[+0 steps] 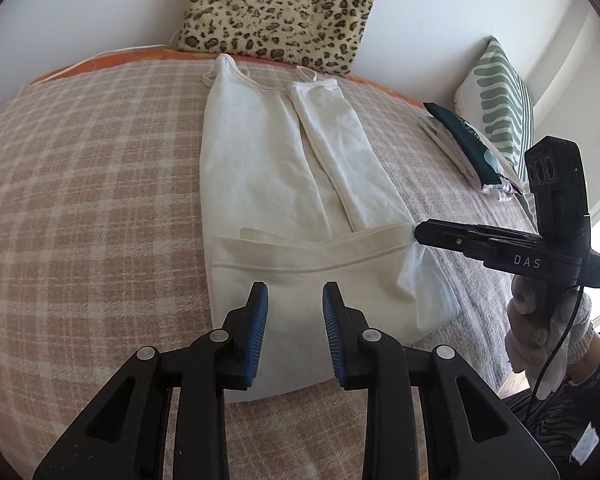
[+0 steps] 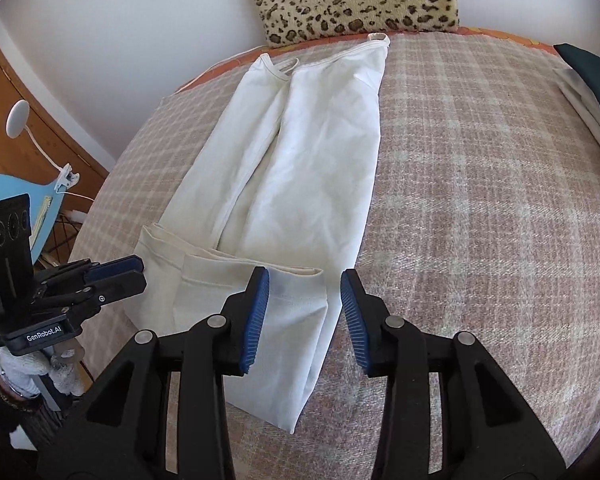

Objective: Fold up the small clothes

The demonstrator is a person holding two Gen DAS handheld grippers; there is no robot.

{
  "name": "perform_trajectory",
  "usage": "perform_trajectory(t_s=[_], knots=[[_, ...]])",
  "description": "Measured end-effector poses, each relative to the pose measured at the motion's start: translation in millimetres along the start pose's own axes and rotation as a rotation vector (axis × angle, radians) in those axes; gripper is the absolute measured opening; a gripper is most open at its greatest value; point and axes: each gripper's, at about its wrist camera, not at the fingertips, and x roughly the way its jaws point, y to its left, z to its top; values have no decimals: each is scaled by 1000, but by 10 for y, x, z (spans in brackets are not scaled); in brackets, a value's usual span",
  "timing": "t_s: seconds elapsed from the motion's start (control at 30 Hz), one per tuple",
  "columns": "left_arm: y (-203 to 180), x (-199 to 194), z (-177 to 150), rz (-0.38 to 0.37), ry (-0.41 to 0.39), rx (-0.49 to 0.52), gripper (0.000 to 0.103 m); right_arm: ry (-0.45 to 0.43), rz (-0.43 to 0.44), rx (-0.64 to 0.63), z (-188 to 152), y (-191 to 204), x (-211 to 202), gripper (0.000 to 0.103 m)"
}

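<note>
**A:** Blue-padded fingers [image 1: 258,320] of the left gripper [image 1: 294,292]: spread wide, pinching nothing, poised above the near hem of the white strappy top [image 1: 260,152].

**B:** And on the right gripper [image 2: 305,280]?

**A:** Spread as well. Fingers [image 2: 256,312] set either side of the turned-up hem's corner, not closed on it.

**B:** Lie of the top?

**A:** Flat and lengthwise on the plaid blanket [image 1: 80,180] covering the bed [image 1: 112,58]. Both sides folded inward, bottom edge doubled back toward the straps, straps at the far end.

**B:** Beyond that?

**A:** Leopard cushion [image 1: 280,4] against the wall, just past the straps. Off to the right, well apart, folded pile [image 1: 460,140] with a dark green piece on top, leaning on a leaf-print pillow [image 1: 504,92].
</note>
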Motion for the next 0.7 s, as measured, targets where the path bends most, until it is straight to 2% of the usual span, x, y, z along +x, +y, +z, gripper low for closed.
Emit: perform_trajectory(t_s=[0.1, 0.17, 0.23, 0.33, 0.43, 0.57, 0.63, 0.7], knots=[[9, 18, -5, 10, 2, 4, 26, 16, 25, 10, -10, 9, 12, 11], [21, 14, -4, 17, -2, 1, 26, 18, 25, 5, -11, 29, -9, 8], [34, 13, 2, 26, -7, -6, 26, 10, -3, 1, 14, 42, -38, 7], [44, 10, 3, 27, -10, -11, 26, -5, 0, -6, 41, 33, -73, 7], [54, 35, -6, 55, -8, -2, 26, -22, -93, -18, 48, 24, -80, 7], [78, 34, -18, 65, -5, -28, 26, -11, -151, -1, 58, -29, -84, 7], [44, -49, -1, 71, -41, -20, 26, -44, -110, -19, 39, 47, -173, 7], [-16, -127, 14, 41, -76, -12, 26, -61, -29, -78, -2, 220, -239, 7]])
